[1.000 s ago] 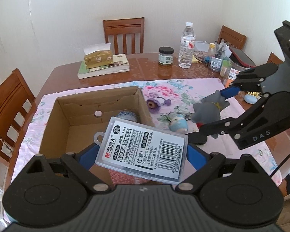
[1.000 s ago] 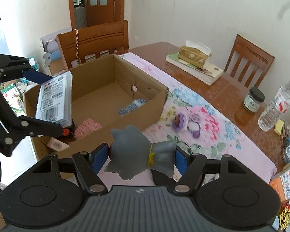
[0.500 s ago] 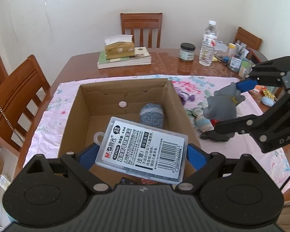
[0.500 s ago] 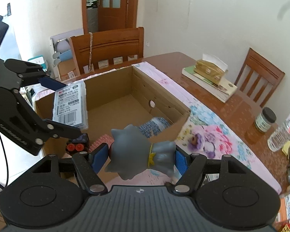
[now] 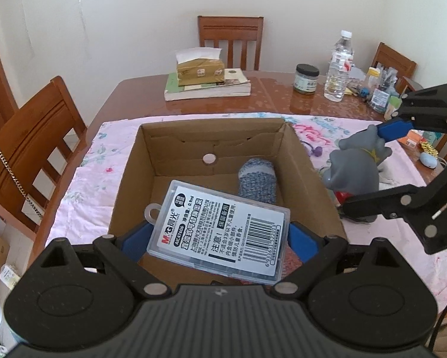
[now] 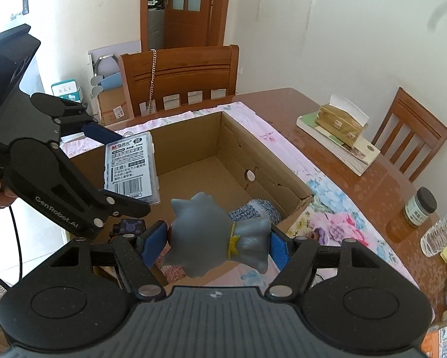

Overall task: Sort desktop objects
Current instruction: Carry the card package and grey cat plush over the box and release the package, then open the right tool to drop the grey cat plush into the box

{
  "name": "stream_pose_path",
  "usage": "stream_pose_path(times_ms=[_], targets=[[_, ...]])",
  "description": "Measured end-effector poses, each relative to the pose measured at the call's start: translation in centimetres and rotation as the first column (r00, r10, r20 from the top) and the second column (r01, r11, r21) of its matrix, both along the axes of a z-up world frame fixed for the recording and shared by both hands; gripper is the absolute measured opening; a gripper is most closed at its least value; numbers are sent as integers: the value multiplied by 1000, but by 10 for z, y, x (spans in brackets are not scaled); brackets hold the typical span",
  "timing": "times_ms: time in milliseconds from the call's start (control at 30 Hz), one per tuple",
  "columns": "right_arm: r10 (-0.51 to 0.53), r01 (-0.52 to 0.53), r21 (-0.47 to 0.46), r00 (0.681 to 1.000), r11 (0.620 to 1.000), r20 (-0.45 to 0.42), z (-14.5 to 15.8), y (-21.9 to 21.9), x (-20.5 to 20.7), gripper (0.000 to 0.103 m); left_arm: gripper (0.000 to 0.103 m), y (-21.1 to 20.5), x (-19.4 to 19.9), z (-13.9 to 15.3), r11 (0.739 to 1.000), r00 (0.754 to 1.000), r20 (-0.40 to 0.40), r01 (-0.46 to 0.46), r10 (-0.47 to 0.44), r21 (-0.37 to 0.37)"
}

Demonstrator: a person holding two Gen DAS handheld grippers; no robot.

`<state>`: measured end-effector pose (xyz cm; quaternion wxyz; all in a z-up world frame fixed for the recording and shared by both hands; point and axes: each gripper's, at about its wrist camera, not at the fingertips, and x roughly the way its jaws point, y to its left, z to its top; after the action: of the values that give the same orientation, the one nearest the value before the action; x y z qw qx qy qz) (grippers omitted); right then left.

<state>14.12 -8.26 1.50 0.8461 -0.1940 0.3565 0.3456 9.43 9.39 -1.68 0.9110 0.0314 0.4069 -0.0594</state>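
My left gripper (image 5: 217, 234) is shut on a clear plastic pen-refill case (image 5: 223, 229) with a white barcode label, held over the near part of an open cardboard box (image 5: 134, 176). The case also shows in the right wrist view (image 6: 131, 167). My right gripper (image 6: 216, 243) is shut on a grey toy figure (image 6: 214, 238) with a yellow collar, held just right of the box's right wall (image 5: 309, 185); the toy also shows in the left wrist view (image 5: 357, 167). A blue-grey knitted roll (image 5: 257, 180) lies inside the box.
The box sits on a pink floral cloth (image 5: 89, 176) on a brown table. A tissue box on books (image 5: 202, 80), a dark jar (image 5: 306, 79), a water bottle (image 5: 339, 65) and stationery clutter stand at the back. Wooden chairs (image 5: 29, 137) surround the table. Small trinkets (image 5: 315, 150) lie right of the box.
Both grippers have moved left towards the box. The case now hangs over the box's inside and the grey toy is near the box's right wall.
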Motion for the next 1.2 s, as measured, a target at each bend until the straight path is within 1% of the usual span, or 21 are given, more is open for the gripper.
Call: stream_pose_path(times_ms=[633, 867, 900, 967, 1000, 1033, 1100, 1200], targets=[[48, -48, 4, 998, 999, -33, -16, 24, 21, 75, 97, 9, -5, -3, 999, 999, -33, -29, 30, 17], [73, -73, -3, 997, 997, -25, -20, 36, 31, 76, 97, 11, -9, -5, 999, 998, -43, -48, 49, 18], [74, -74, -3, 997, 997, -18, -20, 37, 32, 77, 97, 11, -10, -5, 999, 998, -44, -48, 49, 16], [68, -68, -1, 998, 998, -11, -20, 39, 34, 87, 97, 11, -10, -5, 999, 998, -46, -49, 49, 13], [60, -60, 1, 998, 998, -8, -19, 39, 35, 95, 97, 12, -10, -5, 999, 998, -46, -50, 50, 13], [54, -54, 9, 999, 998, -3, -19, 39, 35, 98, 97, 12, -10, -5, 999, 998, -47, -52, 52, 12], [58, -58, 28, 998, 998, -10, -18, 36, 36, 98, 97, 13, -10, -6, 998, 997, -50, -59, 59, 8], [44, -44, 18, 999, 999, -14, -20, 33, 37, 98, 97, 12, -9, -7, 999, 997, -52, -54, 54, 6]])
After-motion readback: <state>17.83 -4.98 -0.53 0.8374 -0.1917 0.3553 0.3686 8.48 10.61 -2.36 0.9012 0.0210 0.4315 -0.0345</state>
